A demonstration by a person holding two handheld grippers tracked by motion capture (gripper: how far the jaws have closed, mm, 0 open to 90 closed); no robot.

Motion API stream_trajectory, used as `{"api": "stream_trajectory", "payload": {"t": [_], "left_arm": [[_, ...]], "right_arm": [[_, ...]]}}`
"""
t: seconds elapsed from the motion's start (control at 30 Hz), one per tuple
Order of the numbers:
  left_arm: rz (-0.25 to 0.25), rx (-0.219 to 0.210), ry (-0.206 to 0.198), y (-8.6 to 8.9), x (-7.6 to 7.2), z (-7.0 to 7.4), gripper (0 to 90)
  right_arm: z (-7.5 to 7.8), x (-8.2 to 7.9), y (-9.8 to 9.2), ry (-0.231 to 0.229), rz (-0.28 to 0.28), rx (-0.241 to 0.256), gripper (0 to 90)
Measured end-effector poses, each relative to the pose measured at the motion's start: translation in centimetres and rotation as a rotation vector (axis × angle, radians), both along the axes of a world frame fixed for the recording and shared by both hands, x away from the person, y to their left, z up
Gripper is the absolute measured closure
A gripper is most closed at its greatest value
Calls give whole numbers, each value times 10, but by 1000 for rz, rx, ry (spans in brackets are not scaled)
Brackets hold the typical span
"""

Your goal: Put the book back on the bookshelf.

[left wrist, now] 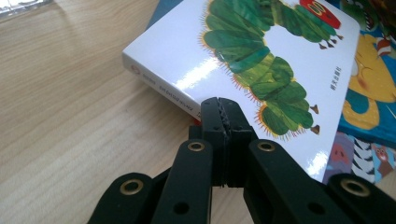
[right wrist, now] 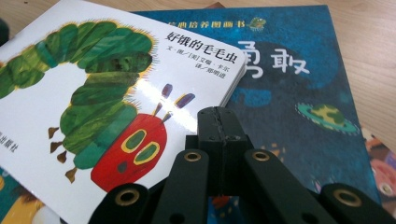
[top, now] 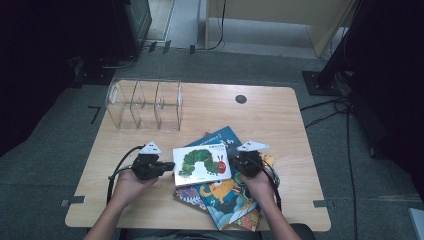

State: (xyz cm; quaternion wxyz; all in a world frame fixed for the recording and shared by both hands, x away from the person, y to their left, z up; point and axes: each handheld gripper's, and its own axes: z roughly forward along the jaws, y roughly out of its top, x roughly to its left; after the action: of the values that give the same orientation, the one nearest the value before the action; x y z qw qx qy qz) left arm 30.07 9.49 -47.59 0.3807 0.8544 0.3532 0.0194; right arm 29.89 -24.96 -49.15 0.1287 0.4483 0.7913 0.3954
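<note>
The white caterpillar book (top: 201, 164) lies on top of a loose pile of picture books near my edge of the wooden table (top: 270, 112), cover up, the green caterpillar with its red head running across it; in the left gripper view I see its spine side (left wrist: 161, 86) facing me, and in the right gripper view its opposite edge with the printed title (right wrist: 196, 46). My left gripper (top: 162, 167) sits at the book's left edge, jaws pressed together with no gap I can see, their tips right at the lower cover edge in the left gripper view (left wrist: 223, 112); whether they pinch the cover or merely touch it I cannot tell. My right gripper (top: 237, 162) sits at the book's right edge, its jaws likewise drawn tight together in the right gripper view (right wrist: 219, 119), tips just beside the corner by the caterpillar's head; again I cannot tell if anything is caught between them. Beneath the white book lies a dark blue book (top: 225, 136) sticking out toward the far side, and a bright dinosaur book (top: 227, 197) fanned out toward me. Farther off, at the far left of the table, stands a clear plastic organiser (top: 144, 104) with three compartments; a small dark round disc (top: 241, 99) sits near the far edge.
</note>
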Motion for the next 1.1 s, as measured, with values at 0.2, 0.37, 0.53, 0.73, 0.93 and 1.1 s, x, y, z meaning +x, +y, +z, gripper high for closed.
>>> {"api": "stream_trajectory", "payload": {"t": [0.2, 0.37, 0.53, 0.73, 0.93, 1.1], "left_arm": [[2, -5, 6, 2, -10, 2, 900], [0, -5, 14, 3, -17, 3, 900], [-3, -7, 20, 3, -24, 4, 889], [-7, -3, 45, 4, -25, 5, 831], [23, 27, 48, 12, -19, 9, 622], [37, -16, 75, 23, -7, 16, 540]], "right_arm": [[-1, 8, 6, -1, 6, 8, 900], [0, 16, 14, -10, 14, -6, 900], [-1, 21, 19, -21, 13, 0, 900], [-2, 29, 23, -22, 26, 5, 900], [-2, 32, 19, -11, 40, 29, 888], [-1, 26, 15, -3, 47, 17, 898]]}}
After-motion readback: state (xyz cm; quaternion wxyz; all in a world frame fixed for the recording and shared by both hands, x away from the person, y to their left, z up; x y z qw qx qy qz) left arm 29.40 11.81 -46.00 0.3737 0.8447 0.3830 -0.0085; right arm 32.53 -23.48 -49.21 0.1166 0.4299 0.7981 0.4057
